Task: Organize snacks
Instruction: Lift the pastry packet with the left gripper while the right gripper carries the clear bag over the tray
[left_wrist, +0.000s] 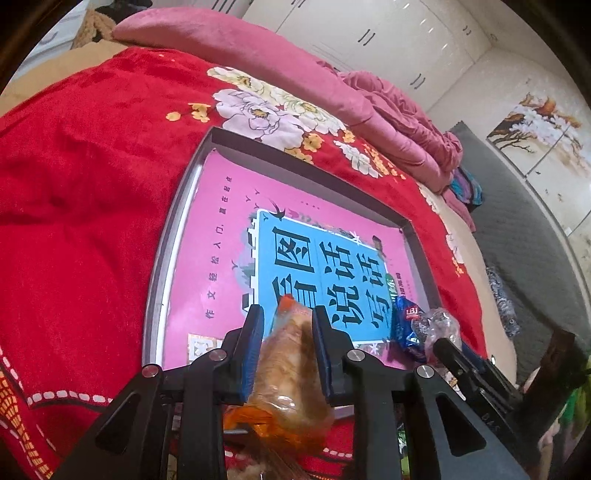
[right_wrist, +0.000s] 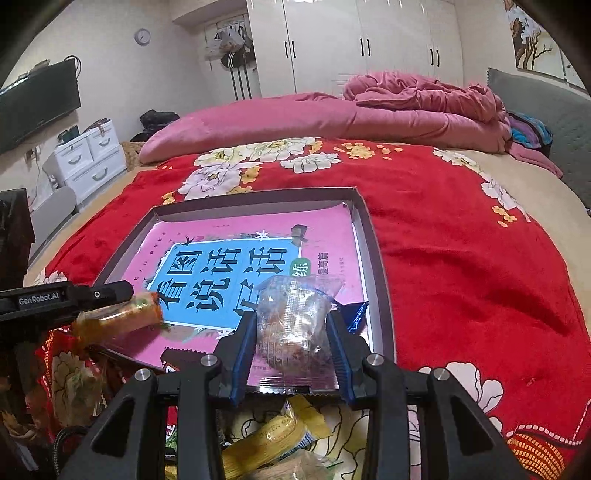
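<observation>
1. The left gripper (left_wrist: 288, 347) sits at the lower centre of its view, fingers (left_wrist: 255, 343) pinching an orange-wrapped snack (left_wrist: 291, 373) over the near edge of the shallow box (left_wrist: 177, 236)
2. The right gripper (right_wrist: 291, 350) sits at the lower centre of its own view, fingers (right_wrist: 243, 354) pinching a clear-wrapped round snack (right_wrist: 295, 325) above the box's near right corner
3. A blue packet (right_wrist: 355, 314) lies in the box just right of that snack
4. The box rests on the red floral blanket (right_wrist: 461, 258) on the bed, a pink book (left_wrist: 229, 229) lining its floor
5. More yellow-wrapped snacks (right_wrist: 273, 439) lie at the bottom of the right view
</observation>
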